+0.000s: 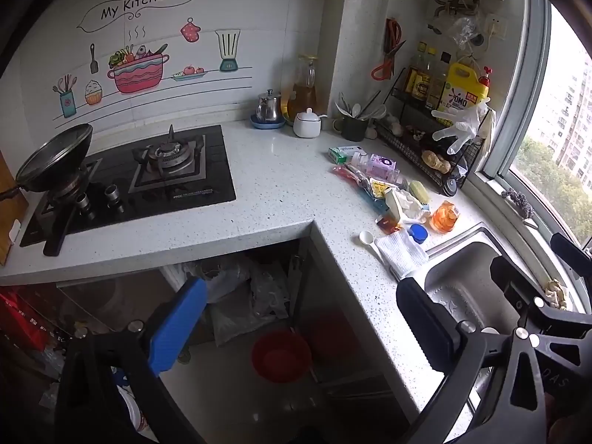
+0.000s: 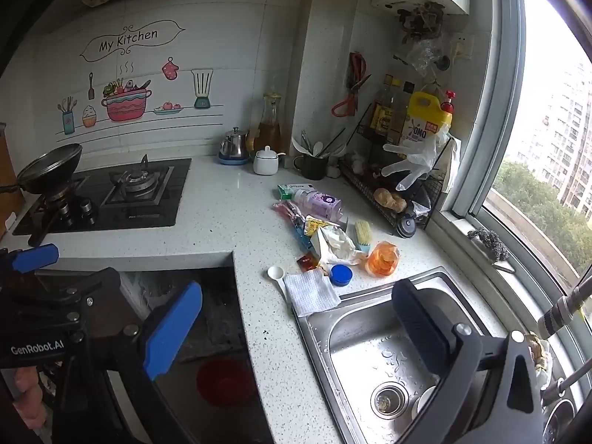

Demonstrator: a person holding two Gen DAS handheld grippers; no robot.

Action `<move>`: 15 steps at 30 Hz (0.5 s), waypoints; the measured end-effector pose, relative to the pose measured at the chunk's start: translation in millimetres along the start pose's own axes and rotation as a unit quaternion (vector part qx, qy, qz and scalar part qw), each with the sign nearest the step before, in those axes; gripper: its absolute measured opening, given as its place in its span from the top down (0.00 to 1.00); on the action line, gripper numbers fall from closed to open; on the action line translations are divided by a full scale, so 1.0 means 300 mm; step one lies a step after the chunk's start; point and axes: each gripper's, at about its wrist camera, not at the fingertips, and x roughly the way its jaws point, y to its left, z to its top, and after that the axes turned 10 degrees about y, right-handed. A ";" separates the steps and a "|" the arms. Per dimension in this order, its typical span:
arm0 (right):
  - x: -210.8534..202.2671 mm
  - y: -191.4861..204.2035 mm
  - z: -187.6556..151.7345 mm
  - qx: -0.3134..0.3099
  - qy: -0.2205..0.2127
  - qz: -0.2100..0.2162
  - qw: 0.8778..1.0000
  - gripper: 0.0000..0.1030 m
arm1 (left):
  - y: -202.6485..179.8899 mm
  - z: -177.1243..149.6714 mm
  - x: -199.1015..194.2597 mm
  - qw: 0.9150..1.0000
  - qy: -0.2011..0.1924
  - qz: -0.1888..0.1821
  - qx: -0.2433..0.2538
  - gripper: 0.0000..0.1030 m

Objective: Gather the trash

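Left wrist view, left claw (image 1: 299, 329) wide open, empty, right claw (image 2: 296, 329) likewise, trash (image 2: 325, 236) seemingly untouched ahead.

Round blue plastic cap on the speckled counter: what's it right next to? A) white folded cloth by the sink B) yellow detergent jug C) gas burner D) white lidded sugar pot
A: the round blue plastic cap lies at the far corner of the white folded cloth, just beyond the steel sink.

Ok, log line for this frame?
phase: approach | left gripper: open, empty | right gripper: open, empty | trash pile: untouched on counter beside sink
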 end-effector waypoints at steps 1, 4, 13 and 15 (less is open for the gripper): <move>0.002 -0.002 0.000 0.001 0.000 -0.001 1.000 0.01 | 0.000 0.000 0.000 1.000 0.000 -0.001 -0.001 0.01; -0.008 0.005 -0.007 0.002 -0.002 -0.004 1.000 0.01 | 0.004 -0.005 -0.003 1.000 -0.002 -0.003 0.001 0.01; 0.004 0.014 -0.014 0.007 0.014 0.004 1.000 0.01 | 0.004 -0.012 -0.008 1.000 -0.014 0.006 0.009 0.01; 0.004 0.018 -0.016 0.007 0.016 0.001 1.000 0.01 | 0.004 -0.010 -0.007 1.000 -0.014 0.004 0.009 0.01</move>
